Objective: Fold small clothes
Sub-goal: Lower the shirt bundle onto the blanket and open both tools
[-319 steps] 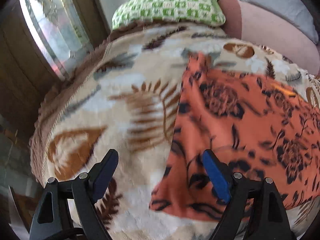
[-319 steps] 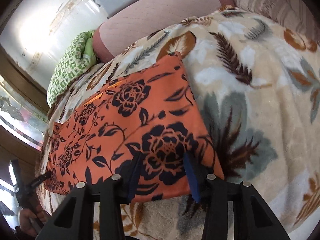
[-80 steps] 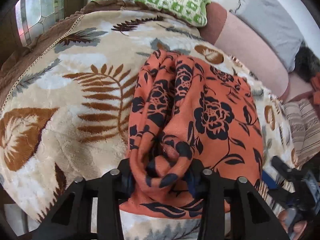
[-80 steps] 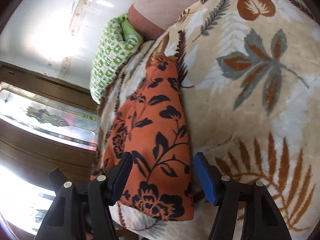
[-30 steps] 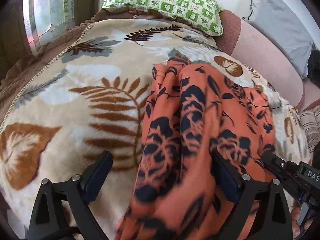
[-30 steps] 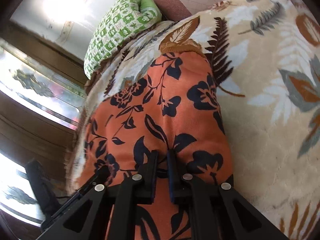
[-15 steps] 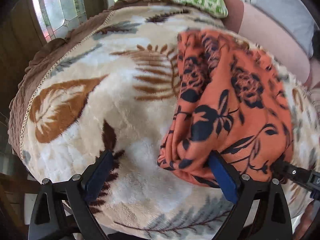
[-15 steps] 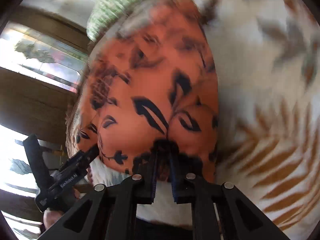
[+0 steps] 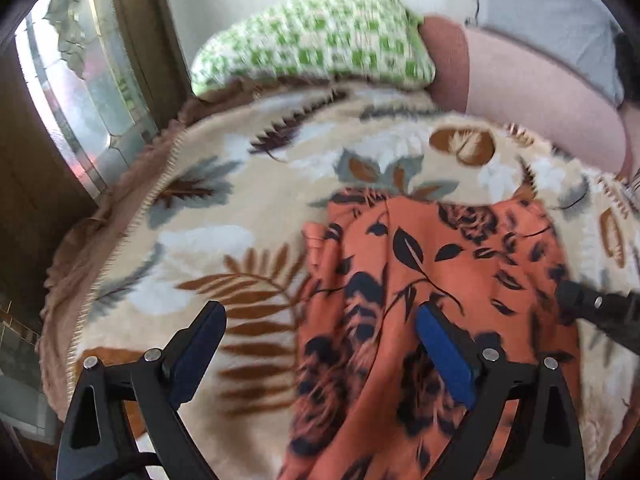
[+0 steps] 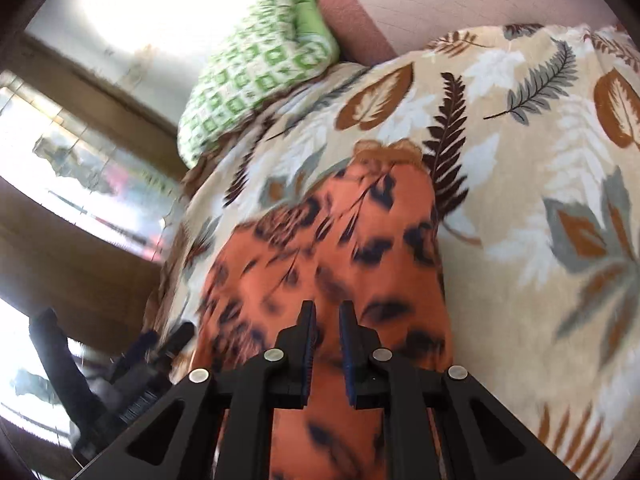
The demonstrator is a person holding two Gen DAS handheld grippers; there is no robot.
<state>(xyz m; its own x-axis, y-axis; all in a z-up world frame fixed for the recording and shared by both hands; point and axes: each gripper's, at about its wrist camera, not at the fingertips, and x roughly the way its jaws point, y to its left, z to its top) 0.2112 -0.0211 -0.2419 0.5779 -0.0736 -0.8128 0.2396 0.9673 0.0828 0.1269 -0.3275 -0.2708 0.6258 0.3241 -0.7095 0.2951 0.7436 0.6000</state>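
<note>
An orange garment with a dark floral print [image 9: 436,280] lies folded into a long strip on a leaf-patterned blanket [image 9: 224,208]. My left gripper [image 9: 320,344] is open and empty, hovering over the garment's left edge. In the right wrist view the garment [image 10: 340,240] stretches away from the camera. My right gripper [image 10: 325,320] has its jaws almost shut with a thin gap between them, above the garment's near end. I cannot see cloth between its pads. The right gripper's black body [image 9: 600,308] shows at the right edge of the left wrist view.
A green checked pillow [image 9: 316,48] lies at the head of the bed, with a pink bolster [image 9: 536,88] and a grey pillow [image 9: 552,12] beside it. A wooden-framed window [image 9: 76,76] stands to the left. The blanket's edge [image 9: 92,240] drops off on the left.
The left gripper let go of the bunched garment earlier and stays open, now pulled back and aimed higher. The right gripper carried the garment's end over; its jaws now show a thin gap.
</note>
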